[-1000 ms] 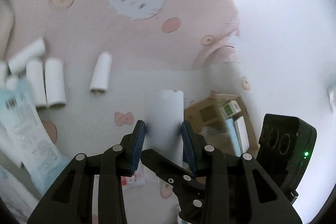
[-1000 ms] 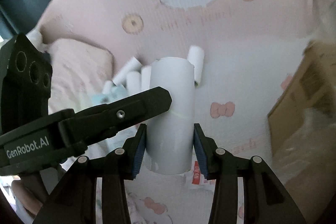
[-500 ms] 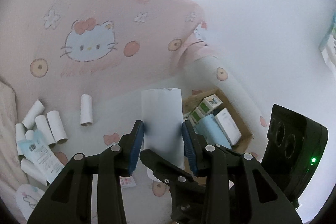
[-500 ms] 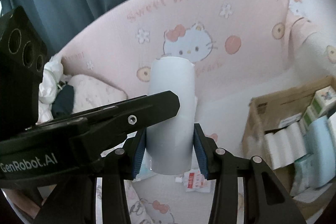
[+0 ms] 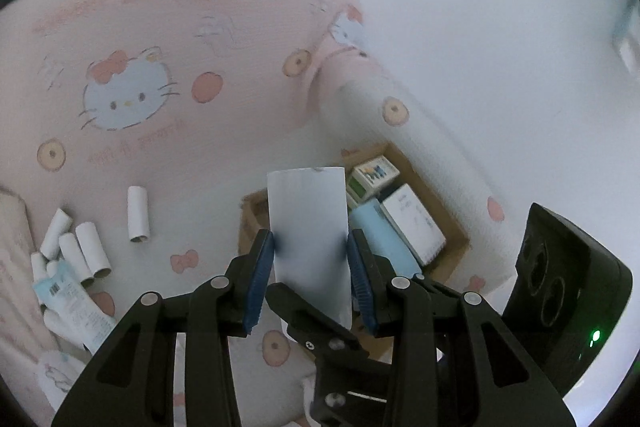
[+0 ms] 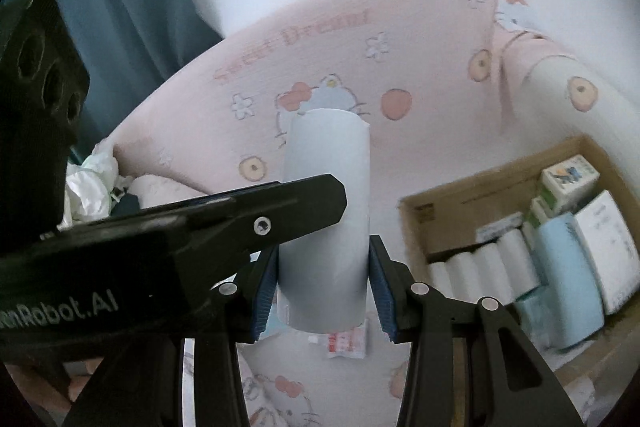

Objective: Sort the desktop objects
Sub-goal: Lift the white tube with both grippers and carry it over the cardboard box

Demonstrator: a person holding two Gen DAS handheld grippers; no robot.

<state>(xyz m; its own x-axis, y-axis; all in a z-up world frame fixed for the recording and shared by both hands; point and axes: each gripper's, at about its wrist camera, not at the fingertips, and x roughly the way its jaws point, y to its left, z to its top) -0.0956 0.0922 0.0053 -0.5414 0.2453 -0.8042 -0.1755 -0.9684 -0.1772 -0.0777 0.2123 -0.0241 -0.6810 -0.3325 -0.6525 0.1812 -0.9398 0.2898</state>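
Both grippers grip the same white cardboard tube (image 5: 308,247), which stands upright in the middle of each view. In the left wrist view the left gripper (image 5: 310,267) has its blue pads (image 5: 260,267) pressed against the tube's two sides, closed to the tube's width, and a black finger of the right gripper (image 5: 320,323) crosses in front of the tube's lower end at bottom centre. In the right wrist view the right gripper (image 6: 323,287) likewise clamps the tube (image 6: 326,227) between its blue pads (image 6: 378,291), while the left gripper (image 6: 256,223) reaches in from the left of the frame and its finger lies across the tube's left side. Behind the tube, right of centre in the left view, an open cardboard box (image 5: 448,223) sits on the pink cartoon-cat bedsheet (image 5: 200,27); it holds small cartons, a pale blue pack and a white pack. The right view shows the box (image 6: 480,187) at the right edge with a row of white tubes (image 6: 480,267) lying inside it. At the left of the left view, more white tubes (image 5: 80,247) lie in a loose cluster on the sheet, one tube (image 5: 138,213) lying apart from them, and a blue-and-white packet (image 5: 72,303) just below the cluster. A small red-and-white sachet (image 6: 346,341) lies on the sheet under the held tube.
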